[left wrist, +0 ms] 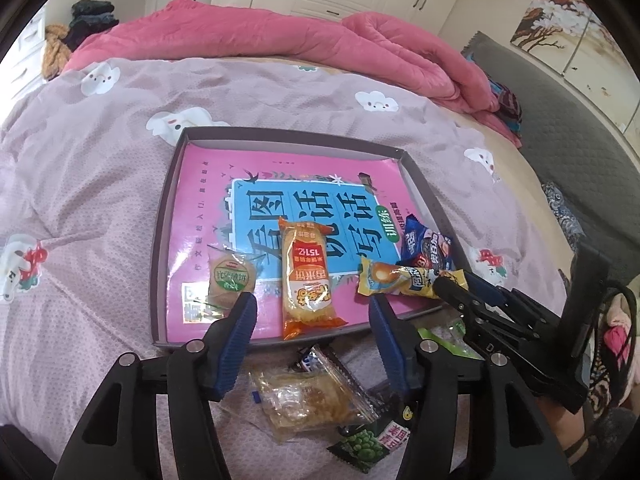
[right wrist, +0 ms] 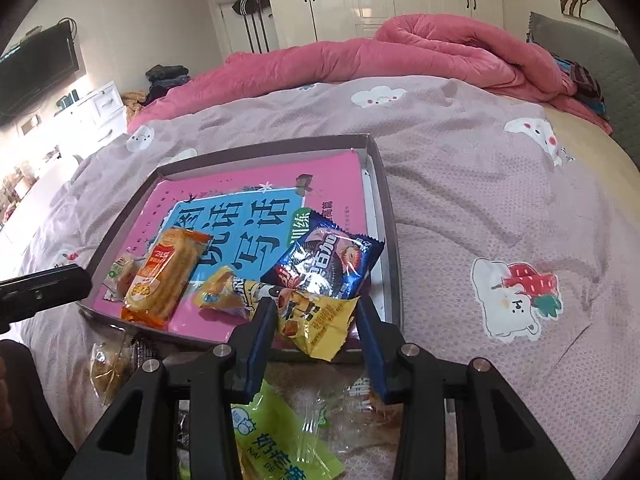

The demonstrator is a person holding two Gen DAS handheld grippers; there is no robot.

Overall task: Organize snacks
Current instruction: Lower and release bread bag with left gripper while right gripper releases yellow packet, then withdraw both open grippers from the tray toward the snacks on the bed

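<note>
Filling the shallow box [left wrist: 424,184] on the bed is the step in hand. Inside it, on a pink book, lie a round green-labelled cake [left wrist: 231,280], an orange rice-cracker pack [left wrist: 306,280] and a blue cookie pack [right wrist: 332,264].

The left gripper [left wrist: 312,312] stands over the box's near edge, jaws apart around the orange pack without pressing it; I judge it freed.

The right gripper [right wrist: 316,316] hovers at the box's near right corner with the yellow wrapper [right wrist: 316,320] between its jaws; whether the pads pinch it I cannot tell.

Next comes fetching another snack: loose packets lie just outside the box's near wall, among them a clear pastry pack [left wrist: 304,404], a green-pea pack [left wrist: 368,444] and a lime-green candy bag [right wrist: 280,440]. They overlap, so picking one alone needs care.
</note>
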